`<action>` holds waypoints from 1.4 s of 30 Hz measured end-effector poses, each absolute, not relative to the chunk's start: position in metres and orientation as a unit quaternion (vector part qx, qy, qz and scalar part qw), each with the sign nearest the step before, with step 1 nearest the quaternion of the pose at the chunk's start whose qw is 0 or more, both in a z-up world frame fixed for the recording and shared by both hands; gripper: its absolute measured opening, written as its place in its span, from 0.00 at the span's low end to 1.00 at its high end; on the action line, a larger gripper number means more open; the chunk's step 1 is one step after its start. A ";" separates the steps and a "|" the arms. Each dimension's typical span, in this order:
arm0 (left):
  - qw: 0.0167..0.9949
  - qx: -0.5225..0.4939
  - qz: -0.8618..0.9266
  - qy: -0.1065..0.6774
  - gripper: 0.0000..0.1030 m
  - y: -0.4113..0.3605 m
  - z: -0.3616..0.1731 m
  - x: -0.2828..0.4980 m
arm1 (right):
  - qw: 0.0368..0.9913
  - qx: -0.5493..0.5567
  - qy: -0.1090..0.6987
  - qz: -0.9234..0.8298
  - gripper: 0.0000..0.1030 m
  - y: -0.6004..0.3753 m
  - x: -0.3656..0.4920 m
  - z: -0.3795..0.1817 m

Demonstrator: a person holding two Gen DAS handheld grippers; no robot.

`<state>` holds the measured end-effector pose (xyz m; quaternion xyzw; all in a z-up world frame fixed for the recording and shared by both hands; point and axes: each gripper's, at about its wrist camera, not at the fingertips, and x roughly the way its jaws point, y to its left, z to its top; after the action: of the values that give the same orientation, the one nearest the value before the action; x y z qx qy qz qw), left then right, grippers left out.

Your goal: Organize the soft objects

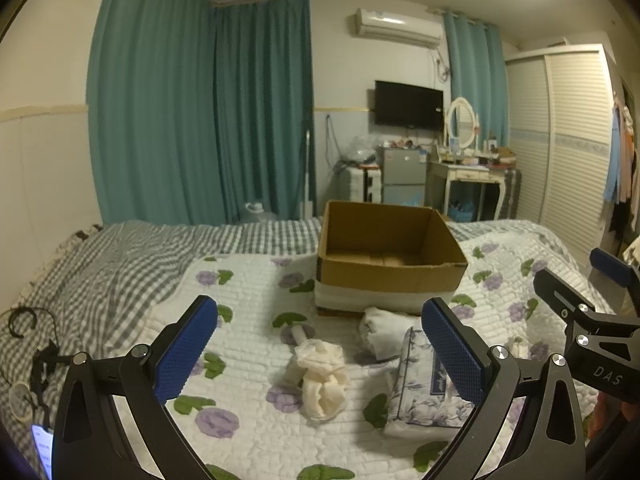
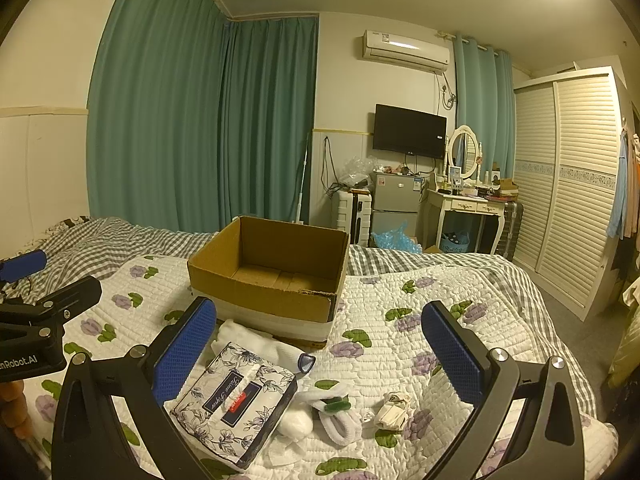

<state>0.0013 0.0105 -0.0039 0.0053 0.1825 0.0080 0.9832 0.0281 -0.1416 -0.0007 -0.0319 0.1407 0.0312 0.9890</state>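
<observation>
left gripper [image 1: 320, 352] released, empty | right gripper [image 2: 320, 356] released, empty | tissue pack [image 2: 236, 404] on quilt [image 2: 440, 344] before cardboard box [image 2: 260, 300], at right gripper's left finger, long axis diagonal | 0 items boxed

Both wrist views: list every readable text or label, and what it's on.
"DAS": on the right gripper, seen in the left wrist view.
"nRobot.AI", cut off at the frame edge: on the left gripper, seen in the right wrist view.
Tissue pack: script on the dark label, too blurred to read.
Fridge sticker and air conditioner labels: too small.
</observation>
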 end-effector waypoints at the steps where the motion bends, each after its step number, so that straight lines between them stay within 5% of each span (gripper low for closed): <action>1: 0.983 0.005 0.009 0.182 1.00 0.011 -0.004 0.001 | 0.989 -0.032 0.141 0.031 1.00 -0.142 0.028 -0.001; 42: 0.987 -0.006 -0.005 0.163 1.00 0.005 0.007 -0.008 | 0.989 -0.035 0.137 0.040 1.00 -0.126 0.024 0.006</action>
<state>-0.0084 0.0049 0.0070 -0.0062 0.1626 -0.0054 0.9866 0.0239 -0.1262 0.0057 -0.0351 0.1368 0.0403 0.9892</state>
